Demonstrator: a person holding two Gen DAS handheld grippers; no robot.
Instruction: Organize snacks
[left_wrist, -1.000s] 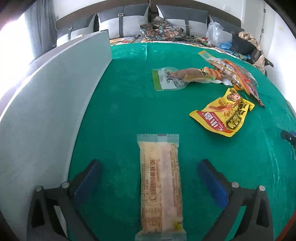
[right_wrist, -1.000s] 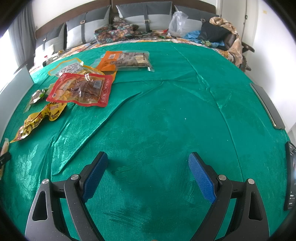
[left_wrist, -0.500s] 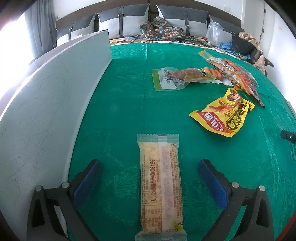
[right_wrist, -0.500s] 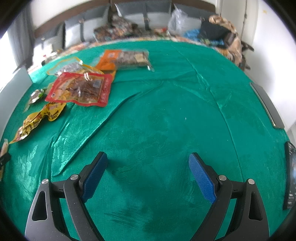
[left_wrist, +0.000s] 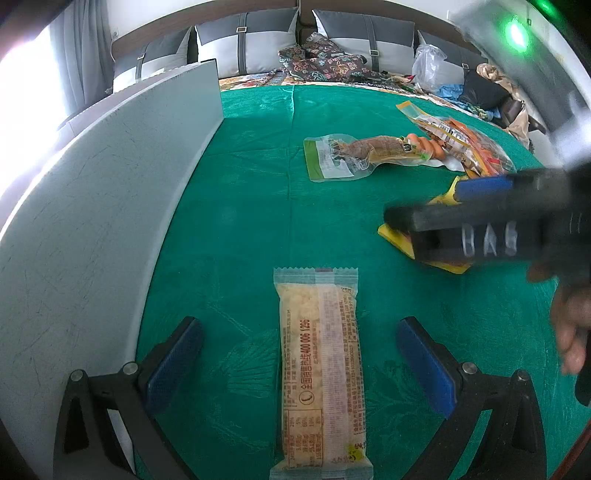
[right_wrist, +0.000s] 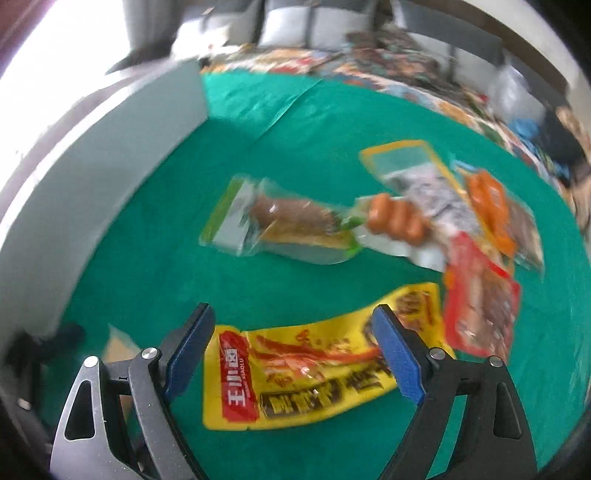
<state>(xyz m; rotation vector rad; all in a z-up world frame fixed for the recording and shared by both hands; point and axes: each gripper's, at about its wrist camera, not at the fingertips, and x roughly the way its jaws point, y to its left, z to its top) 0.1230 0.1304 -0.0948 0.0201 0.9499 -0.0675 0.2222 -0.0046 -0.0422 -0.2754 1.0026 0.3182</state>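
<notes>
1. The left tool (left_wrist: 300, 363) stands wide open and holds nothing; the long cracker bar packet (left_wrist: 320, 373) lies lengthwise on the green bench (left_wrist: 240, 221) between its blue pads, clear of both
2. The right tool (right_wrist: 293, 354) is also spread wide and empty, hovering over the yellow snack pouch (right_wrist: 314, 384), which lies crosswise beneath its jaws; whether the pads touch the pouch cannot be told through the blur
3. That pouch looks light, floppy and slick, so I judge a pinch across its narrow width near the middle would hold best; an edge grip may slip
4. The bar packet seems stiffer but probably brittle inside, so a gentle squeeze across its sides suits it
5. At 12 o'clock from the right tool lies a clear green-edged meat pouch (right_wrist: 280, 225), with a sausage pack (right_wrist: 397, 221) and red and orange packets (right_wrist: 480, 295) toward 2 o'clock
6. A grey panel (left_wrist: 92, 221) runs along the bench from 9 to 11 o'clock; no container shows its inside
</notes>
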